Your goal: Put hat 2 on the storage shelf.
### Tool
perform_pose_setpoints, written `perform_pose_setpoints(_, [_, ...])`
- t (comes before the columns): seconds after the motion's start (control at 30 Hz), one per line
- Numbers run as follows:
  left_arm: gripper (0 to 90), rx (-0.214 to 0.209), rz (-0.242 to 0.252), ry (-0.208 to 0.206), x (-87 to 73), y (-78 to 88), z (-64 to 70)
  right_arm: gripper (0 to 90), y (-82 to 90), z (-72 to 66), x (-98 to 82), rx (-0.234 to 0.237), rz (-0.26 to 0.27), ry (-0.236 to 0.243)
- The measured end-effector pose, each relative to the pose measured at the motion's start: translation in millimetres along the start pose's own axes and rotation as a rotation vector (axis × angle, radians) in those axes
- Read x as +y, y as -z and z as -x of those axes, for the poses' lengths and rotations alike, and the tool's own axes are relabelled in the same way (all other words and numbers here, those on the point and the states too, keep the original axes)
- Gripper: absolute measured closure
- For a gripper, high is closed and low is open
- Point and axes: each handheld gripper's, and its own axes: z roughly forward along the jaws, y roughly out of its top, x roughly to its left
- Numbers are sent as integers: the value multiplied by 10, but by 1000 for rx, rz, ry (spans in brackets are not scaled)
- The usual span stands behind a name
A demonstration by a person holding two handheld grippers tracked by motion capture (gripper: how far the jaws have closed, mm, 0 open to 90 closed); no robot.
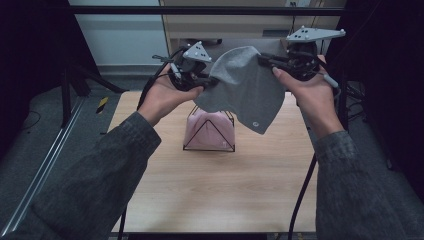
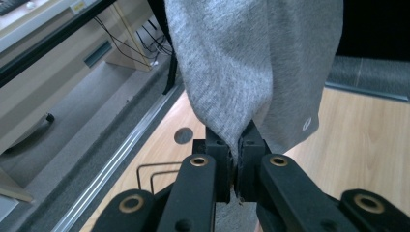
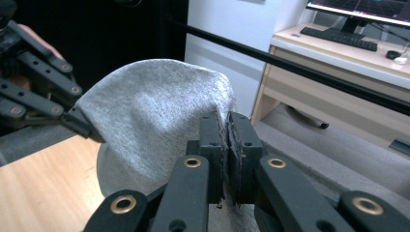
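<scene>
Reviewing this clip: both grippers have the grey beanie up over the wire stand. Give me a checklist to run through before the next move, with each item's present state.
1. Left gripper shut on the grey beanie edge: ok.
2. Right gripper shut on the opposite edge: ok.
3. Beanie lifted off the table, hanging between the grippers: ok.
4. Wire stand upright below the beanie, with a pink cloth already on it: ok.
5. Beanie opening spread and facing down toward the stand: cannot tell.
6. Beanie's lower edge apart from the stand: cannot tell; it overlaps the stand in the high view.
</scene>
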Motion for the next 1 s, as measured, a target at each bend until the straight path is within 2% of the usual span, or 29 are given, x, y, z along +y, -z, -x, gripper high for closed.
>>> perform_pose_setpoints(0.2, [870, 40, 7, 10, 36, -92, -170, 860, -143, 158, -20, 0, 16, -23])
perform_pose_setpoints(0.33, [870, 57, 16, 46, -29, -149, -320, 860, -262, 267, -56, -4, 8, -38])
perform_pose_setpoints(0.43, [870, 61, 5, 57, -85, -203, -387, 860, -377, 315, -74, 1, -3, -41])
perform_pose_setpoints(0.77, [871, 79, -28, 73, -290, -346, -485, 860, -685, 315, -114, 3, -31, -29])
perform_pose_setpoints(1.0, [870, 78, -25, 94, -370, -322, -528, 860, -774, 289, -132, 11, -41, -22])
